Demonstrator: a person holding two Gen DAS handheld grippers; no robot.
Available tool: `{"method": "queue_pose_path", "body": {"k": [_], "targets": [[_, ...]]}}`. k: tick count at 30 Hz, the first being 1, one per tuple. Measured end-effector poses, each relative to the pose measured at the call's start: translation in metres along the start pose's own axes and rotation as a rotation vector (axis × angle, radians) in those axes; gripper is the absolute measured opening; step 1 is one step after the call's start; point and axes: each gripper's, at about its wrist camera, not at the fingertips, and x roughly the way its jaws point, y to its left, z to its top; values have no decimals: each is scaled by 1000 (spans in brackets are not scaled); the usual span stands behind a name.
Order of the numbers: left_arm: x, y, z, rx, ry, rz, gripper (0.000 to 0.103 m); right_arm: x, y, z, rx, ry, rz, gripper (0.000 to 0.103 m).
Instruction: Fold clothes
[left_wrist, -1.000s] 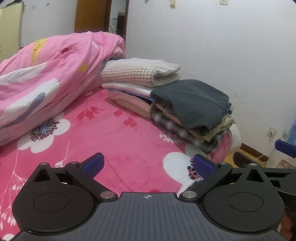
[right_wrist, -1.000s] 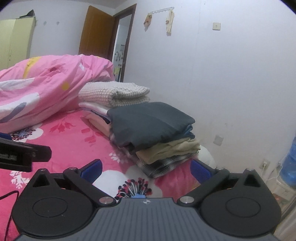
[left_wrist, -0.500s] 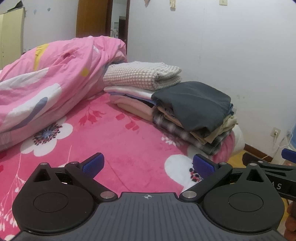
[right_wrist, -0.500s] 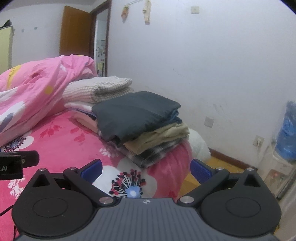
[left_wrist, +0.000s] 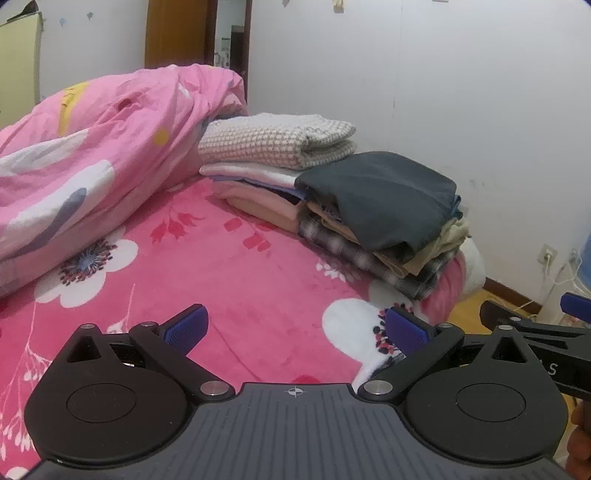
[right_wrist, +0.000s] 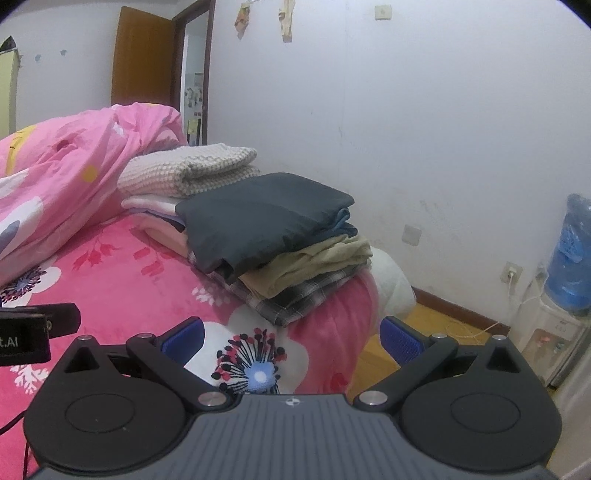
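Wardrobe (left_wrist: 20, 62): a pale yellow panel at the far left edge of the left wrist view, standing against the back wall.
Quilt (left_wrist: 92, 155): a pink printed quilt heaped along the left side of the bed, with white, yellow and grey patches; its right end touches the rear stack of clothes.
Bedspread (left_wrist: 229, 273): bright pink plush with large white flowers, bare across the middle between the quilt and the stacks.
Left gripper (left_wrist: 295, 328): held low over the near part of the bedspread, its blue-padded fingers (left_wrist: 186, 326) spread wide with nothing between them.
Door (right_wrist: 142, 62): brown wood, standing ajar behind the quilt, with a dark doorway beside it.
Rear stack (left_wrist: 258, 173): folded clothes on the far side of the bed; a waffle-knit beige sweater (left_wrist: 273, 138) lies on top, with white and pale pink pieces under it.
Front stack (right_wrist: 295, 266): folded clothes at the bed's right corner, touching the rear stack; a dark grey garment (right_wrist: 262, 218) lies on top, then blue, khaki and a plaid piece at the bottom that overhangs the edge.
Right gripper (right_wrist: 291, 338): held over the bed's near right corner, its blue pads parted wide and empty; the front stack lies ahead, apart from it.
Wall (right_wrist: 424, 110): white and scuffed, with a socket and a plugged-in cord low down.
Water dispenser (right_wrist: 570, 254): a blue bottle on a white base at the far right, standing on the floor.
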Motion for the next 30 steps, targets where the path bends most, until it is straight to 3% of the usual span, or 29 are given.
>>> {"method": "queue_pose_path", "body": {"k": [22, 24, 30], "targets": [[5, 4, -2, -6, 18, -12, 103, 5, -3, -1, 23, 8, -8, 103], [6, 9, -2, -20, 19, -8, 103, 5, -9, 0, 51, -27, 28, 103], [20, 22, -5, -34, 17, 49, 103, 29, -37, -3, 140, -163, 260, 103]]}}
